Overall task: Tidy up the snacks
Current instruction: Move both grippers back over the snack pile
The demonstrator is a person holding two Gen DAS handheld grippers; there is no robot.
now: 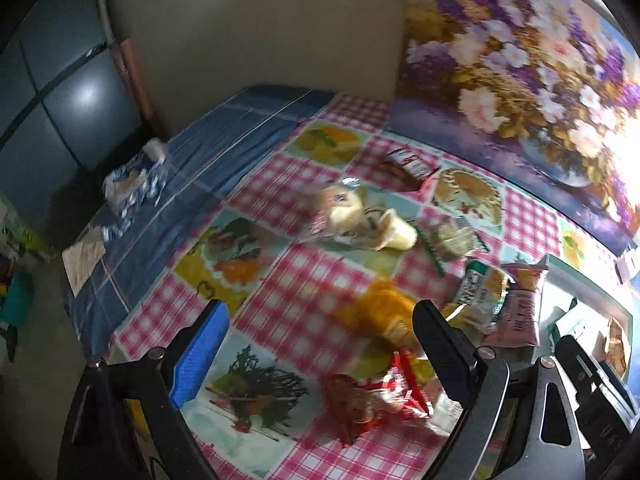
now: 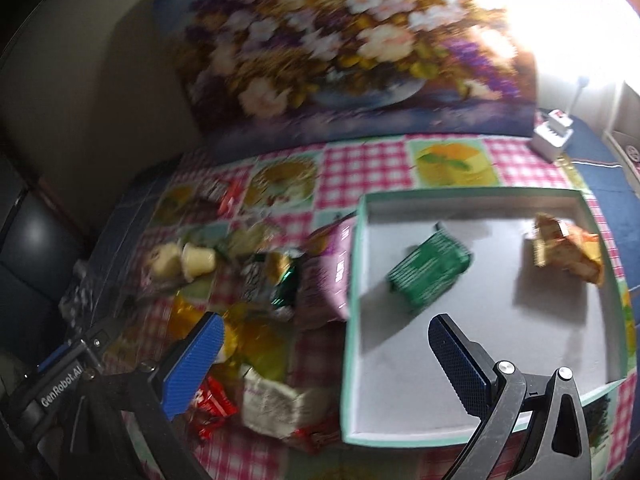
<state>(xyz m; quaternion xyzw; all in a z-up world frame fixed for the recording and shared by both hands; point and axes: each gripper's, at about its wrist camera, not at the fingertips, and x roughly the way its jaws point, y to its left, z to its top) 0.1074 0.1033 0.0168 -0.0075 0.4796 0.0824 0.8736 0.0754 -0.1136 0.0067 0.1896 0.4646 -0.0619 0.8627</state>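
Note:
Several snack packets lie in a loose pile on the pink checked tablecloth point(image 1: 304, 280). In the left wrist view my left gripper point(image 1: 320, 352) is open and empty above a red packet point(image 1: 372, 400) and an orange packet point(image 1: 380, 312). A pink packet point(image 1: 520, 308) leans at the tray's edge. In the right wrist view my right gripper point(image 2: 324, 364) is open and empty over the near left rim of the mint-edged tray point(image 2: 352, 280). Inside the tray lie a green packet point(image 2: 430, 272) and an orange packet point(image 2: 568, 252). A pudding cup point(image 2: 198, 260) lies left of the pile.
A flower painting point(image 2: 352, 48) leans against the wall behind the table. A white device point(image 2: 554, 132) stands at the back right. A blue-white packet point(image 1: 136, 180) lies on the blue cloth point(image 1: 224, 136) at the far left. The table edge drops off on the left.

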